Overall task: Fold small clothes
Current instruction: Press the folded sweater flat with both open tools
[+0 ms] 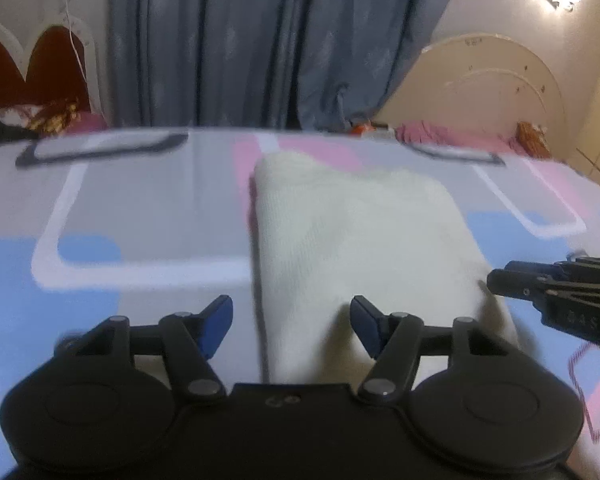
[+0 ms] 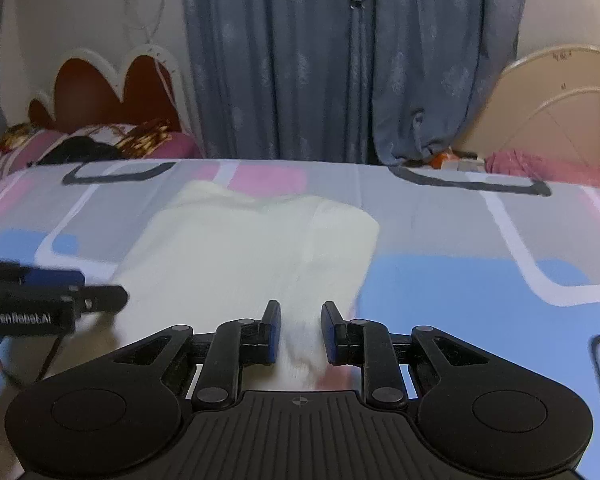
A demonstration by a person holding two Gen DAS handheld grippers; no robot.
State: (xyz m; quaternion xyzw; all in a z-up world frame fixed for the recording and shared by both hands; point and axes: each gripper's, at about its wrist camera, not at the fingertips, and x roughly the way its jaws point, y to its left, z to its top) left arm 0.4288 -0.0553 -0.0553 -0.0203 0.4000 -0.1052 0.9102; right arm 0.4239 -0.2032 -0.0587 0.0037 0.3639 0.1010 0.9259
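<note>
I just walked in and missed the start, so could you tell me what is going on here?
A person is folding a cream cloth on a patterned bedsheet with a gripper in each hand. The left gripper is open over the cloth's near edge, gripping nothing. The right gripper has narrower jaws astride the cloth's near corner; whether they pinch it is unclear.

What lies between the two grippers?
The near end of the cream garment, seen in both wrist views, spans between the left gripper and right gripper.
</note>
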